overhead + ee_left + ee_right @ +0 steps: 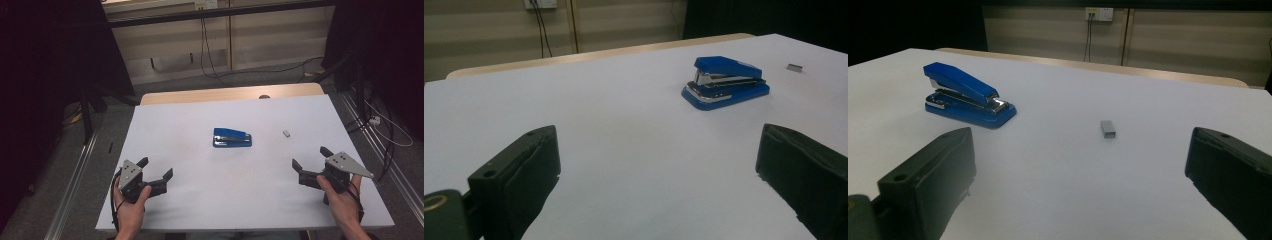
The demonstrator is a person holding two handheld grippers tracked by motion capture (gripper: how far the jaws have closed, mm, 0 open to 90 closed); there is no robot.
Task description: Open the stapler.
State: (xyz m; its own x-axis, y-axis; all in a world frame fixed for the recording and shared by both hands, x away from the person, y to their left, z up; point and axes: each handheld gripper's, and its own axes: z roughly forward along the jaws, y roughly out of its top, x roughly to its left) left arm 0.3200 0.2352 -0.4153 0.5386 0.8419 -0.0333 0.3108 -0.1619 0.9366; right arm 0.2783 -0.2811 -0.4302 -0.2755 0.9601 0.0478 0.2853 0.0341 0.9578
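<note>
Blue stapler [725, 81] lies beyond the spread, empty fingers [519, 172].

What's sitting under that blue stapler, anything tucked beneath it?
The blue stapler rests flat on the white table. Whatever lies directly under its base is covered and cannot be seen. Nothing pokes out around its edges. A small grey block of staples lies apart, on the table.

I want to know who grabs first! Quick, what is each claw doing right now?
Left claw: open, holding nothing, resting near the table's front edge.
Right claw: open, holding nothing, apart from the blue stapler.
</note>
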